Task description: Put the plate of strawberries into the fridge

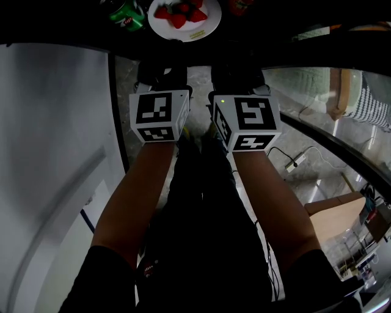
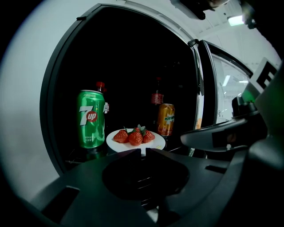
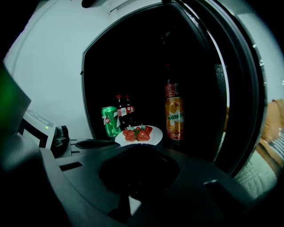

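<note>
A white plate of red strawberries rests on a dark shelf inside the open fridge. It also shows as the plate in the left gripper view and the plate in the right gripper view. My left gripper is held short of the plate, its jaws shut with only a thin slit and nothing between them. Beside it, my right gripper is also back from the plate, shut and empty. In the head view both grippers, left and right, sit side by side below the plate.
A green 7up can stands left of the plate, an orange Mirinda can right of it, and red-capped bottles behind. The fridge's glass door hangs open on the right. The white fridge side is on the left.
</note>
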Tool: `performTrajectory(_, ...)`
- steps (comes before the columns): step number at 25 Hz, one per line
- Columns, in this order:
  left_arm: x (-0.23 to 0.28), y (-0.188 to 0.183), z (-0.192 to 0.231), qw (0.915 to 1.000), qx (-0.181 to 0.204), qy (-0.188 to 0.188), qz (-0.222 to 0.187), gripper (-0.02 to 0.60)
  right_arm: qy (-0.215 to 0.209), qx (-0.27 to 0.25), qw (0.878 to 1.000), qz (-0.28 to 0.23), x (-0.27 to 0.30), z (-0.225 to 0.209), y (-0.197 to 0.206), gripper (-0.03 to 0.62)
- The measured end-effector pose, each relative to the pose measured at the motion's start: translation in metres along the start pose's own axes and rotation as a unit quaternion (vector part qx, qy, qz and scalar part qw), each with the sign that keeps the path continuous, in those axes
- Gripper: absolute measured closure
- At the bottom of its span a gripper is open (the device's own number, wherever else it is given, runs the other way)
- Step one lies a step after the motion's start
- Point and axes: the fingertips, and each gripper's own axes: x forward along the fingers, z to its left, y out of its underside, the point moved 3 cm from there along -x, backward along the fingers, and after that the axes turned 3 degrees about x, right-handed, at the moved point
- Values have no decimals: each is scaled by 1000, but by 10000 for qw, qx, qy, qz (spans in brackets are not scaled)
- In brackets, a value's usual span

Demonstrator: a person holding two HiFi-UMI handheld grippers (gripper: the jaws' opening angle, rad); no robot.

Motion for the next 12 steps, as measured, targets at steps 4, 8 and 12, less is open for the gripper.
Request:
performTrajectory(4,7,-4,4,10000,-26,-63,36,565,25,24,10000,0,3,-4,0,589)
performTrajectory(8,13,-8,8,9999,-34,-105,71,565,31,50,10000,8,5,-6,-1,589)
performTrajectory(12,16,-10,10,9999,-2,-101,99,565,14,47,10000,16,7,-6,-5,589)
